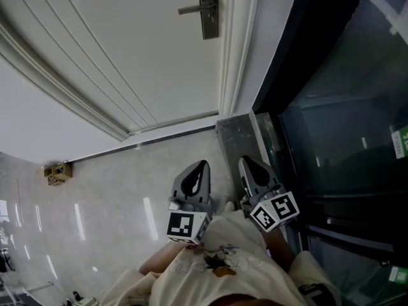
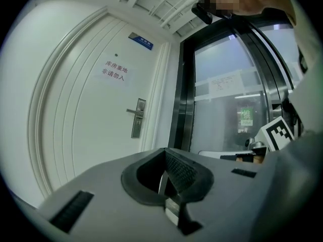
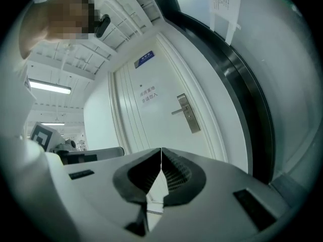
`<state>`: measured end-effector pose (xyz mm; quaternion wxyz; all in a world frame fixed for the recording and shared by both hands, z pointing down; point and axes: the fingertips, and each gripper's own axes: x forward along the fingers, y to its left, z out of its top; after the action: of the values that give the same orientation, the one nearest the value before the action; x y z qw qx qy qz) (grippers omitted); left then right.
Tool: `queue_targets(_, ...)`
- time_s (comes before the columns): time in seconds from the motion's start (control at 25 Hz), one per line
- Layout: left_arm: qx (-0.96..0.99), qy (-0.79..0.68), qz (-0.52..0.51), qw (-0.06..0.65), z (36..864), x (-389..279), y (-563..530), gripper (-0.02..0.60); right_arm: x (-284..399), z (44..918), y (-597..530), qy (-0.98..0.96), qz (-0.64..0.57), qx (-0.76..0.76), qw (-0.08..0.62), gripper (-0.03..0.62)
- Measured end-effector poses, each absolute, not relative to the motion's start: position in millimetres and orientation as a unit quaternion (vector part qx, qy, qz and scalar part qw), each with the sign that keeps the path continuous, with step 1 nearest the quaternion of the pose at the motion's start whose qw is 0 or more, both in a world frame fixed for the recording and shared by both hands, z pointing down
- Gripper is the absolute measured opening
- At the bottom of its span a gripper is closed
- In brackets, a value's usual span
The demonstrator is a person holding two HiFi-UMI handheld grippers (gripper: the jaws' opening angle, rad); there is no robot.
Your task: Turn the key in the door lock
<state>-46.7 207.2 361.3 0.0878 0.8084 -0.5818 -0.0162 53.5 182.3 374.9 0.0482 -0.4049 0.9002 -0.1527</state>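
The white door's metal lock plate with its lever handle (image 1: 208,8) is at the top of the head view, far from both grippers. I cannot make out a key in the lock. My left gripper (image 1: 199,171) is held close to my body and is shut with nothing in it. My right gripper (image 1: 250,167) is beside it, also shut and empty. In the left gripper view the lock plate (image 2: 137,118) lies ahead, up and to the left of the closed left gripper (image 2: 164,159). In the right gripper view the lock plate (image 3: 188,114) is up and right of the closed right gripper (image 3: 161,154).
A dark-framed glass wall (image 1: 331,107) runs along the right of the door. A grey stone sill (image 1: 237,139) lies at the foot of the frame. A small cardboard box (image 1: 57,173) sits on the shiny tile floor at the left. A paper notice (image 2: 114,71) hangs on the door.
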Motion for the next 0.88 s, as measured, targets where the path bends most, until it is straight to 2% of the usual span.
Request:
queue_targets(0.24, 0.819, -0.566, -0.002, 0.096, 383, -75, 158, 0.006, 30, 384, 146, 0.891, -0.156, -0.424, 0.046, 0.008)
queue_targets(0.52, 0.827, -0.553, -0.004, 0.098, 390, -74, 81, 0.006, 23, 386, 77, 0.886, -0.152, -0.436, 0.049, 0.008)
queue_targets(0.88, 0.811, -0.581, 0.024, 0.056, 375, -66, -68, 0.006, 14, 383, -65, 0.909, -0.138, -0.391, 0.044, 0.008)
